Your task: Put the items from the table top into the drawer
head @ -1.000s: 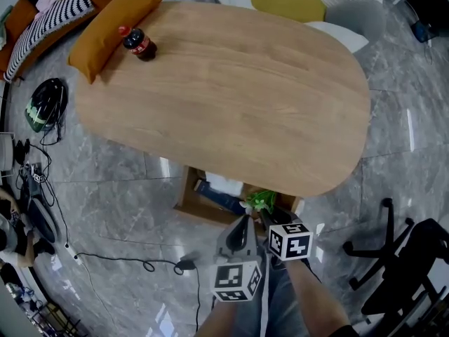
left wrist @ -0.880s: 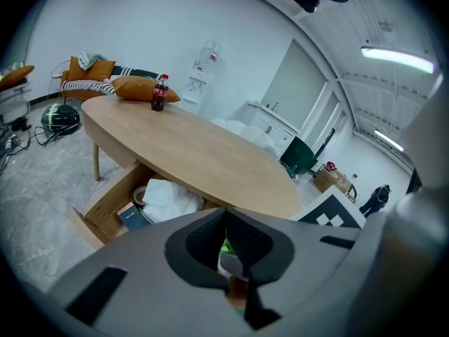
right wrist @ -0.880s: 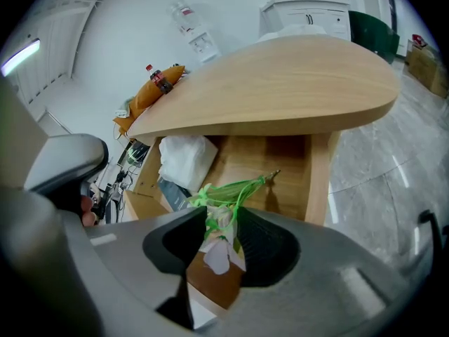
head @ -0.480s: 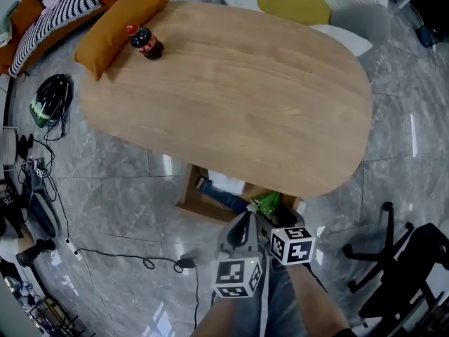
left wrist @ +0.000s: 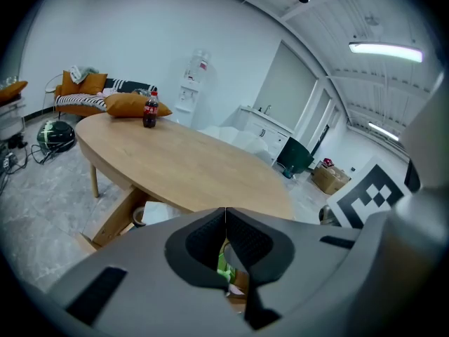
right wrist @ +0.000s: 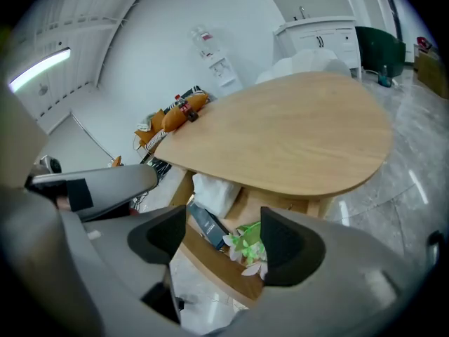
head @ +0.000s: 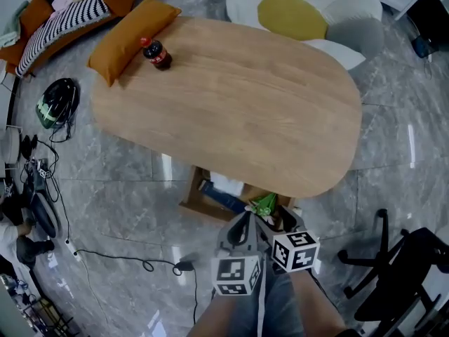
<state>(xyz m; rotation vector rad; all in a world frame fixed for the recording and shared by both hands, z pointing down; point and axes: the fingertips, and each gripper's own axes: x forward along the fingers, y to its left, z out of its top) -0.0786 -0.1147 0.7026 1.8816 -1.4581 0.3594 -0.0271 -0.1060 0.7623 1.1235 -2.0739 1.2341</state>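
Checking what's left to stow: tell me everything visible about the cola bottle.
The cola bottle is small, seemingly clear plastic, holding dark drink, with red cap and red label. It stands upright, capped, at the far left end of the wooden table in the head view, close beside an orange cushion; whether they touch is unclear. Nothing else stands near it.

The bench (head: pixel 266 104) is pale wood, smooth and not shiny, with long grain lines. The floor (head: pixel 119 188) under the bench is grey stone, very shiny, with bright spots of light on it. The drawer (head: pixel 190 192) under the bench is wood too. On the bench, the bottle (head: pixel 157 53) looks like shiny plastic. The cushion (head: pixel 130 30) at the bench's edge is soft orange cloth. The left tongs (left wrist: pixel 224 216) near the bench are dull grey plastic, with dark, bumpy pads (left wrist: pixel 205 243).
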